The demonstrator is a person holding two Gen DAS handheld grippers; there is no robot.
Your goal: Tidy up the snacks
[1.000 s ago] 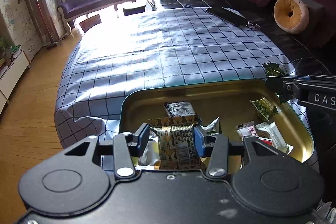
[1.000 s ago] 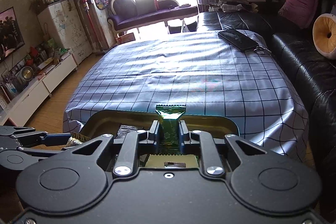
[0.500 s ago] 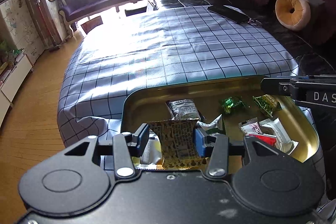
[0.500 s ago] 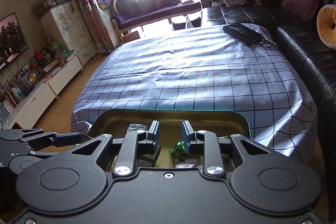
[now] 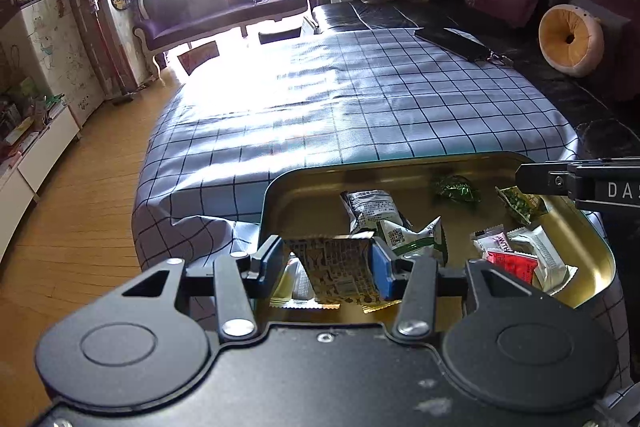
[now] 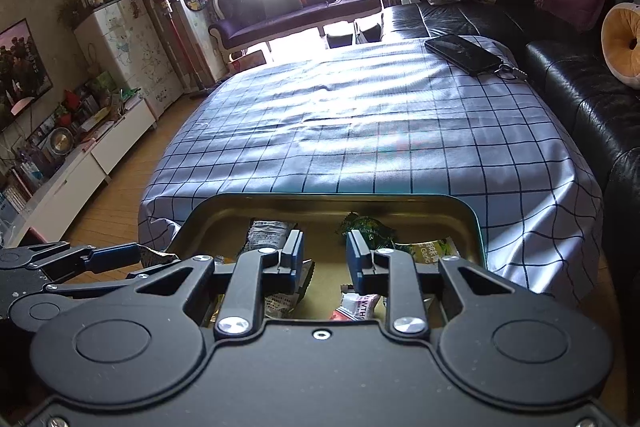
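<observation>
Right now my left gripper [image 5: 333, 266] is roughly half spread, and its blue pads press both side edges of a gold patterned snack packet [image 5: 335, 269], held upright over the near left part of the tin tray [image 5: 600, 247]; its jaws have just been opening slightly, with the packet between them. My right gripper [image 6: 323, 255] stands parted with nothing between its fingers [image 6: 294, 254], poised over the tray's middle. Its jaws opened within the last second, and the dark green candy [image 6: 366, 228] it let go now lies loose near the tray's far wall.

Inside the gold-coloured tray lie a grey-white printed packet [image 5: 370, 207], a white and green packet [image 5: 416, 239], a light green garlic snack [image 5: 520, 203] and red and white wrappers [image 5: 516, 259] at the right end.

That tray sits at the near edge of a table under a blue checked cloth [image 6: 360, 131], which is bare beyond it as far as a phone [image 6: 462, 53] at the far right corner. A black sofa [image 6: 580, 99] runs just beside the table's right edge.
</observation>
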